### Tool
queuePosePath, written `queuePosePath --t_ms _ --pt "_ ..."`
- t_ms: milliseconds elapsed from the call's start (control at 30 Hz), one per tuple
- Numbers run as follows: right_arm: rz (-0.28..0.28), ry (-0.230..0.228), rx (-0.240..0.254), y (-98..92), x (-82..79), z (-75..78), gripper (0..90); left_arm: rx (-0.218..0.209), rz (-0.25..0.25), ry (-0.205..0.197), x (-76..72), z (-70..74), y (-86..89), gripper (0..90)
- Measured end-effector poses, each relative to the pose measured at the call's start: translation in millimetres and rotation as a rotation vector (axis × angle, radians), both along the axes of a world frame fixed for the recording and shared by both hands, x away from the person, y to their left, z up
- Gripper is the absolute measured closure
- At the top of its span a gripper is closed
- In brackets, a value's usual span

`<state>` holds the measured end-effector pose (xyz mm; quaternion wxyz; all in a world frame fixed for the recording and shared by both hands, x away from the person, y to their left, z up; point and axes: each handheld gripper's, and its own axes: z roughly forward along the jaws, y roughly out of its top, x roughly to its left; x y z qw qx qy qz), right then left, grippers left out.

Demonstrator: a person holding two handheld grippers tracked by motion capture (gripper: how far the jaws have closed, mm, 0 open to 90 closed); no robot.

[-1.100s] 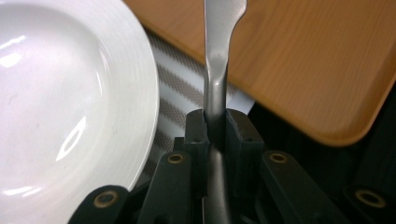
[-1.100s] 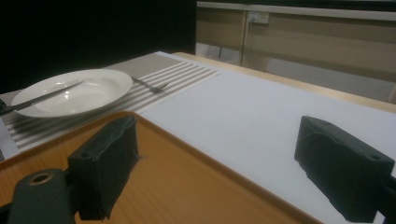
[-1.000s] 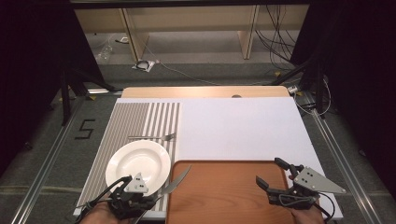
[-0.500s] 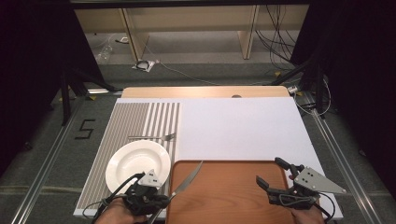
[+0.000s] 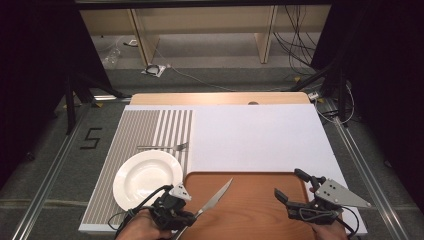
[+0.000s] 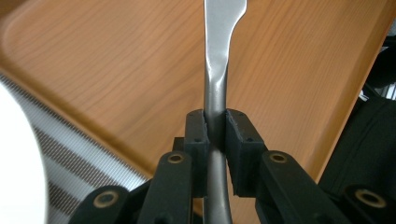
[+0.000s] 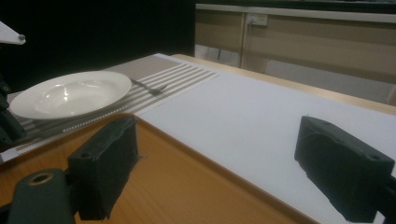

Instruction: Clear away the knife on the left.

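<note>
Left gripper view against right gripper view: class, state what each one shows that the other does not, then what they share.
Only the left gripper view: the left tool clamped on a knife, its blade reaching out over the tray.

Only the right gripper view: the right tool with jaws wide apart and nothing between them, a fork on the striped placemat beyond the plate, and the white mat.

Both: the wooden tray, the white plate and the striped placemat.

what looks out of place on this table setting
The knife hangs slanted over the wooden tray, clamped in the left gripper, not laid beside the plate. The fork lies crosswise beyond the plate.
</note>
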<state>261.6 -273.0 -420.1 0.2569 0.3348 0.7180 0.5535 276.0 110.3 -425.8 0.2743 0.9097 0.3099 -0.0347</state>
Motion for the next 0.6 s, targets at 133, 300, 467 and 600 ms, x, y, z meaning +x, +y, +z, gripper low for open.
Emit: queuePosePath --t_ms 133,300,467,600 --pt "0.002 0.003 0.001 0.1 -0.2 0.1 14.3 0.011 -0.013 0.011 0.7 -1.7 -7.0 79.1" --pt "0.002 0.004 0.002 0.0 -0.3 0.0 14.3 0.023 -0.028 0.024 0.6 -4.3 -14.1 79.1" --pt "0.002 0.004 -0.001 0.7 -0.3 -0.1 14.3 0.049 -0.054 0.043 0.0 -7.3 -23.6 79.1" --pt "0.003 0.005 -0.001 0.6 -0.3 -0.2 14.3 0.077 -0.077 0.046 -1.0 -11.6 -30.9 79.1"
